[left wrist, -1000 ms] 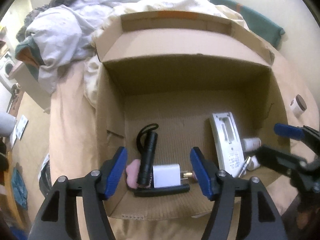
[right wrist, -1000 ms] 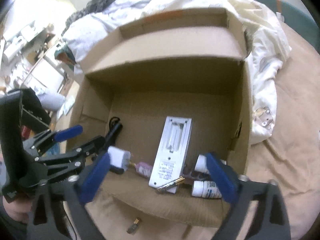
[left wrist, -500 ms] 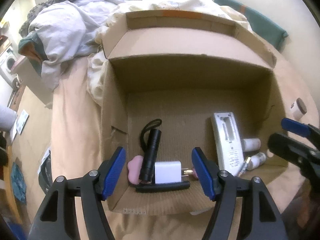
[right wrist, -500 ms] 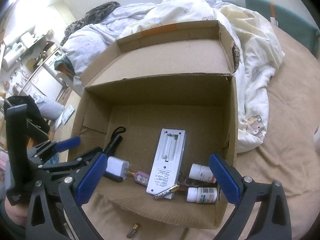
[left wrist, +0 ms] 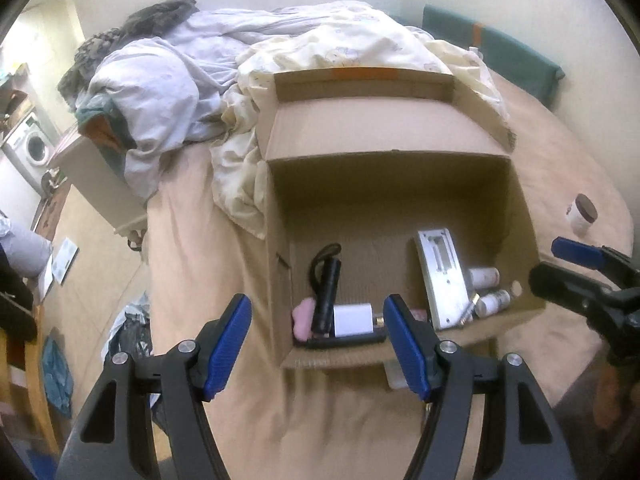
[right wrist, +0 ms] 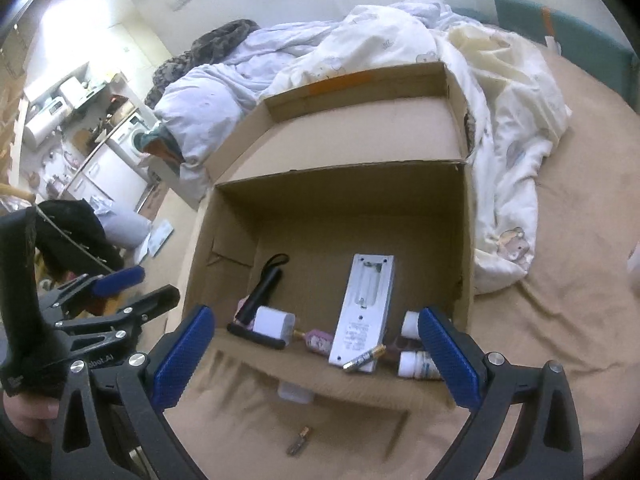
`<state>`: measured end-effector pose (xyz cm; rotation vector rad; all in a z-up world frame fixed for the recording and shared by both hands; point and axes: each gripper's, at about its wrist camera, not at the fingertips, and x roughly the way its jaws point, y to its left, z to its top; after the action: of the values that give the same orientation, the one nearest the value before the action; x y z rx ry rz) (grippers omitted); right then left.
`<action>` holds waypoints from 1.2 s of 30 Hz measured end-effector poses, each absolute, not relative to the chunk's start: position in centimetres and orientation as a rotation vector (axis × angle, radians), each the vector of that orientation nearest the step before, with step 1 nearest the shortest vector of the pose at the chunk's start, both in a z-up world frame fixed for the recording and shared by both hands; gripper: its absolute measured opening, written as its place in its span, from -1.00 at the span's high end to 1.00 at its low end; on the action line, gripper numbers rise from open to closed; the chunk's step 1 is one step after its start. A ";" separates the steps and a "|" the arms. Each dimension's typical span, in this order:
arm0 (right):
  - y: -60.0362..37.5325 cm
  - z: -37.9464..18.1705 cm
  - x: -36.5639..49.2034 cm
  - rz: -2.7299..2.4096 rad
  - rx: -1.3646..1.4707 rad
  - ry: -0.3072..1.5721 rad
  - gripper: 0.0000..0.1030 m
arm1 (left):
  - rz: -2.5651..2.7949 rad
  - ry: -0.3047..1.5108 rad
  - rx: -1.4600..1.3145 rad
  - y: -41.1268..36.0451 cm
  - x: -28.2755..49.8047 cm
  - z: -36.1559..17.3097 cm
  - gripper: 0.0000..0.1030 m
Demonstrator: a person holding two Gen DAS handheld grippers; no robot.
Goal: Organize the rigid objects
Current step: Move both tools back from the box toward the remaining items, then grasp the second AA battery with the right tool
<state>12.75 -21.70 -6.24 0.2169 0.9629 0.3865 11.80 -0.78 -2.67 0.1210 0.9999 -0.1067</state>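
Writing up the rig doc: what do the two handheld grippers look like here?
Both match: left gripper and right gripper have black, angular fingers with triangular cut-outs and silver round screw heads, tipped with blue textured pads. The right wrist view shows the left gripper's black handle with small white lettering on the body. No cables or sleeves visible.

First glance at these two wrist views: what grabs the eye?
The open cardboard box on the tan bedspread, with a flashlight, a white charger, a long white panel and small bottles lined up along its near wall. Both blue-padded grippers, left gripper and right gripper, hang open and empty in front of it. Rumpled bedding is piled behind.
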 end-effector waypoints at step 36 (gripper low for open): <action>-9.8 -21.7 6.5 0.763 -0.579 1.374 -0.35 | -0.037 1.139 -0.063 2.6 9.5 -7.5 -0.28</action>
<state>6.51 -9.81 -21.73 -0.5786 1.3738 0.7634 9.51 2.60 -7.51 -0.0632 1.1390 -0.0369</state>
